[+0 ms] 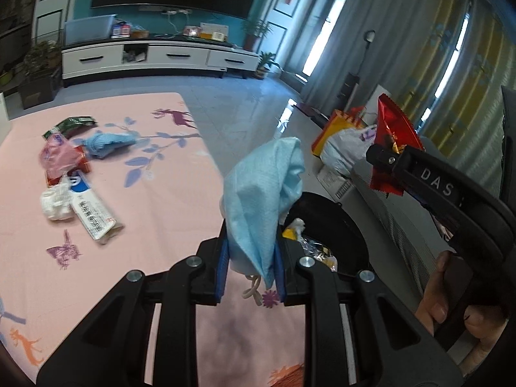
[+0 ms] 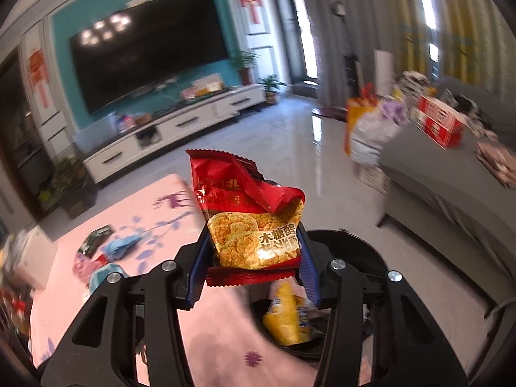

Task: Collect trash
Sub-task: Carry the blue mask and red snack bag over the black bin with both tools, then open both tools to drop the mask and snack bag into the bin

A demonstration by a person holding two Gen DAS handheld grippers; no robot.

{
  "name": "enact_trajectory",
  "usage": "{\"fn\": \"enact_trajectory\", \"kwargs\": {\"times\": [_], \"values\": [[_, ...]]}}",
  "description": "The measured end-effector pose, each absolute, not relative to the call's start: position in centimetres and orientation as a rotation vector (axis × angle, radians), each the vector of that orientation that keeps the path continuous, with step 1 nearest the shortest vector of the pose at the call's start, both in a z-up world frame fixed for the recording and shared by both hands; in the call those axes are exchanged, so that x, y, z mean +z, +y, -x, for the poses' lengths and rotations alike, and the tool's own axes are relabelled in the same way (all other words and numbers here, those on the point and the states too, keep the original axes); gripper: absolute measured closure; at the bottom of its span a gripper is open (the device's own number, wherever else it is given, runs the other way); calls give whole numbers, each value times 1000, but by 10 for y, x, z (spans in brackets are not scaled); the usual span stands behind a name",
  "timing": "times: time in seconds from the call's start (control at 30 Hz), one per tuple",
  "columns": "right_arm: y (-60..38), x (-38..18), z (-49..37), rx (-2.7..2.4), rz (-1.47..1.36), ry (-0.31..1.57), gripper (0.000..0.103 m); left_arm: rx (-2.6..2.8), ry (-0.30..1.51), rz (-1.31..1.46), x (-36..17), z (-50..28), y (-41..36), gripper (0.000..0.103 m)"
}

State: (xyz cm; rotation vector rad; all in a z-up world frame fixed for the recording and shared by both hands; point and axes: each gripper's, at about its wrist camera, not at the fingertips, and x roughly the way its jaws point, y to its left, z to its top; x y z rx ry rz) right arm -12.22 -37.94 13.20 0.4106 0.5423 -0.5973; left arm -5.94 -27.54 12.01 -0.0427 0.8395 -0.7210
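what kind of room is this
Most likely a home living room: a big wall-mounted TV above a low white TV cabinet, a grey sofa, and curtained windows.

The table cover (image 1: 154,193) is pale pink, printed with blue leaves, purple deer and butterflies, and orange animals. A light blue face mask (image 1: 267,200) hangs near the black bin (image 1: 351,225). The snack wrapper (image 2: 251,216) is red with golden rice crackers and white lettering. Far left lie a dark green packet (image 1: 71,125), a pink bag (image 1: 58,154) and a white-and-blue tube (image 1: 90,209). The wall (image 2: 64,25) is teal.
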Motion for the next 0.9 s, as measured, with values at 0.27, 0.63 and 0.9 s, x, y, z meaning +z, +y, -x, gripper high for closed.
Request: {"fn": "enact_trajectory", "kwargs": {"times": [0.27,0.63,0.9], "values": [[-440,94,145,-736,-594,616,54,-837,858,10,100,64,-339,80],[-490,45,153,-854,-745,737,53,-894,918,-55,61,67,-398,80],[-496,37,154,-880,-760,772,38,-895,930,-90,53,67,-412,34]]}}
